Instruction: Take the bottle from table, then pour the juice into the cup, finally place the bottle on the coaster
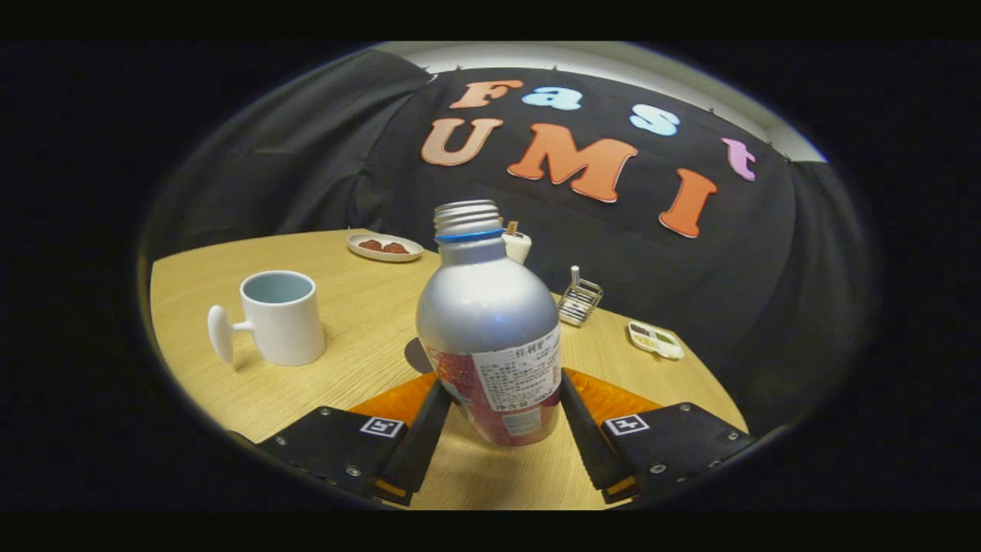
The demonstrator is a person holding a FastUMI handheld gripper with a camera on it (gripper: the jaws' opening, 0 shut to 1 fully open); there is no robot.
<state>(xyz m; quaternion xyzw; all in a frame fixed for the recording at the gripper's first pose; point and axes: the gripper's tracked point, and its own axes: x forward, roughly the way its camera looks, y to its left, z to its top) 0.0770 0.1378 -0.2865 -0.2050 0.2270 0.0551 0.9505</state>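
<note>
Gripper [502, 418] is clamped on the bottle [490, 330]: both fingers press its lower body, one on each side, at the labelled part. Bottle sits squarely between the fingers, roughly upright, leaning a touch to the right in this warped view. Cap is off; bare threaded neck with a blue ring under it. Silver upper body, red-and-white label below. Can't tell whether its base touches the table [360, 337] or is just above it.

An orange coaster [613, 399] shows behind the fingers on both sides of the bottle, flat on the table, partly hidden.

Left of the bottle, apart from it: white cup [281, 317], upright, knob handle sticking out to its left. Can't see any liquid in it.

Beyond the bottle to the right: small wire rack [580, 300], then a small tray [655, 340] with bits in it near the table edge.

Farthest back: plate [384, 247] with something reddish, and a small white pot [518, 245] just behind the bottle neck.
</note>
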